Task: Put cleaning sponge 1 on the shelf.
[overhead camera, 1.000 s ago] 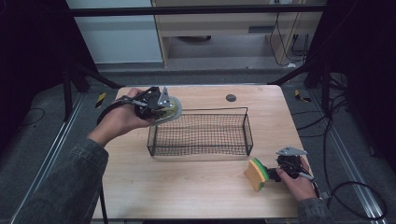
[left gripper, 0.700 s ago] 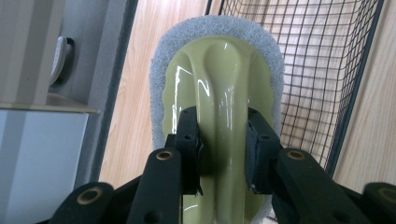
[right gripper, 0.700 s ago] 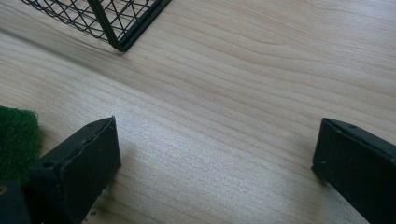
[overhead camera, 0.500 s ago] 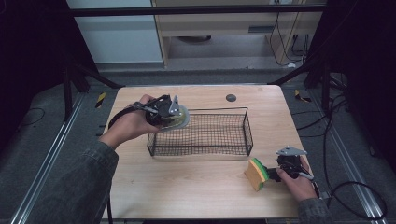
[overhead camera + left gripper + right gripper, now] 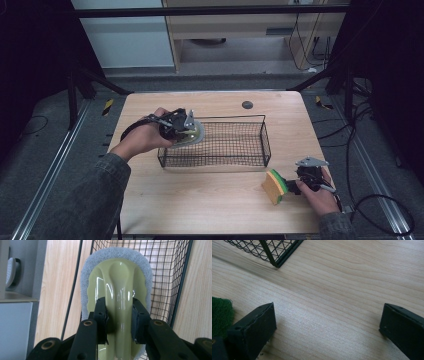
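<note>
The pale green scrubber (image 5: 120, 290), a glossy handled pad edged with grey-white fleece, sits in the middle of the left gripper view, its ridge-like handle clamped between the two black jaws of the left tongs (image 5: 119, 317). In the high view the scrubber (image 5: 194, 134) shows left of centre, hanging over the left end of the black wire basket (image 5: 235, 161), at or just above its rim; whether it touches the mesh cannot be told. The person's left hand (image 5: 145, 137) carries it in from the lower left of the frame.

At the lower right of the high view a yellow sponge with a green face (image 5: 275, 186) stands on edge on the wooden worktop (image 5: 210, 205), just in front of the right tongs (image 5: 292, 186). In the right gripper view the right tongs (image 5: 327, 322) are spread wide over bare wood with nothing between them, the green face at the left edge beside one jaw and a basket corner at the upper left.
</note>
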Motion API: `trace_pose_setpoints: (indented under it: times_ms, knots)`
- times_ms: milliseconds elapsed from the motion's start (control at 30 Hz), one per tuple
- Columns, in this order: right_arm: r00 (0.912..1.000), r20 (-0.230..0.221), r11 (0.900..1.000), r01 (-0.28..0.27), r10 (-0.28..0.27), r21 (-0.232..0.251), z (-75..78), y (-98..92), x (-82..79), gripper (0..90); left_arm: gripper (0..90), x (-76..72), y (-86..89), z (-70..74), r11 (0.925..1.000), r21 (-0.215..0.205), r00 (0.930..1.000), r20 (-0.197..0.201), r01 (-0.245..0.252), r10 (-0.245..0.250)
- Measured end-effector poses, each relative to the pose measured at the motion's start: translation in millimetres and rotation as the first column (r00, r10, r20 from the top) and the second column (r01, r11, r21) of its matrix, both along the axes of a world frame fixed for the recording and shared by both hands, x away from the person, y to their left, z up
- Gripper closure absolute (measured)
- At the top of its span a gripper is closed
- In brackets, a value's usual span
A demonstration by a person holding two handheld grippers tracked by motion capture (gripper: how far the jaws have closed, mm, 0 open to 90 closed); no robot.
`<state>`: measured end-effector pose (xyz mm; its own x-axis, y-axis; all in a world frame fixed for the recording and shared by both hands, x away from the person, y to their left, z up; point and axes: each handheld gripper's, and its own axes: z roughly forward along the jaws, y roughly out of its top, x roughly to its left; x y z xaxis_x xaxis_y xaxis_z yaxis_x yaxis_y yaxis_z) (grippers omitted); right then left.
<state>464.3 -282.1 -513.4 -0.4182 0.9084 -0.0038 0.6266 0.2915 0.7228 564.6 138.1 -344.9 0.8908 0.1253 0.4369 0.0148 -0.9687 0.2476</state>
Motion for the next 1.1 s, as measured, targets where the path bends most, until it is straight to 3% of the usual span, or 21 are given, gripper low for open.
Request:
trace_pose_setpoints:
  times_ms: [1100]
  knots:
    - [1.0000,-0.001,1.000,-0.001,0.001,0.002,0.1,0.0,0.2,0.8,70.2,5.1,6.2,-23.6,0.9991,0.040,0.9987,-0.048,-0.016,0.018]
